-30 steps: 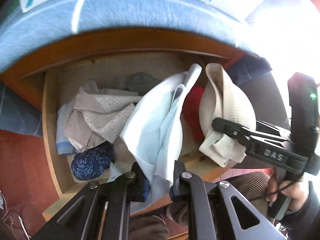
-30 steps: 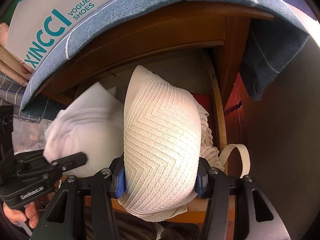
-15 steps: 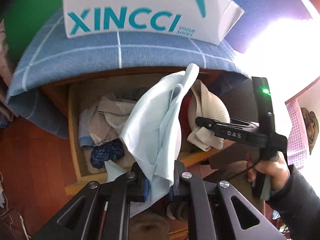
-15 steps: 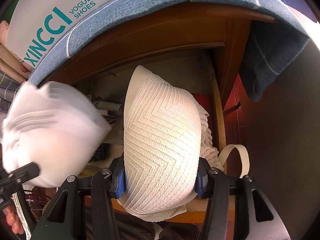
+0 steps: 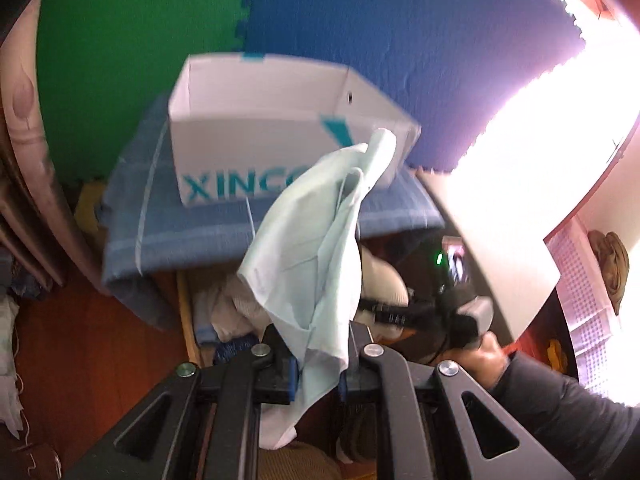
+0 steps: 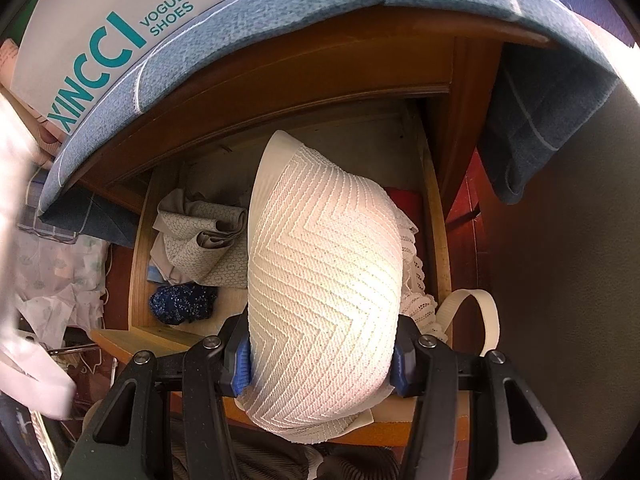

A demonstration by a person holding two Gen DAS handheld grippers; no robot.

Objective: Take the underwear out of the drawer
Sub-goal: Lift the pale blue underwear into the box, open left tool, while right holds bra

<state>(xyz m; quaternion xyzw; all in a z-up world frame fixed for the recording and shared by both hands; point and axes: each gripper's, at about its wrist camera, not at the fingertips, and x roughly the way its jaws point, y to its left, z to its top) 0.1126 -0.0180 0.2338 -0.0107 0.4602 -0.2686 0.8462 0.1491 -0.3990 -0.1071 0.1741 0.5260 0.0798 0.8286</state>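
Observation:
My left gripper is shut on a pale mint underwear cloth, which hangs high above the open wooden drawer. The right gripper is shut on a cream bra cup with a zigzag knit, held over the drawer's right side; a lace edge and an elastic strap trail beside it. In the left wrist view the right gripper and the hand holding it show low at right. A beige patterned garment, a dark blue sparkly item and a red cloth lie in the drawer.
A white shoe box with teal lettering stands open on a blue checked cloth covering the cabinet top. Green and blue foam wall panels rise behind. Strong window glare fills the right. Red-brown floor and loose fabric lie left of the drawer.
My left gripper has risen well above the drawer with the mint cloth, so the box top and wall now show. The right gripper and bra have stayed in place.

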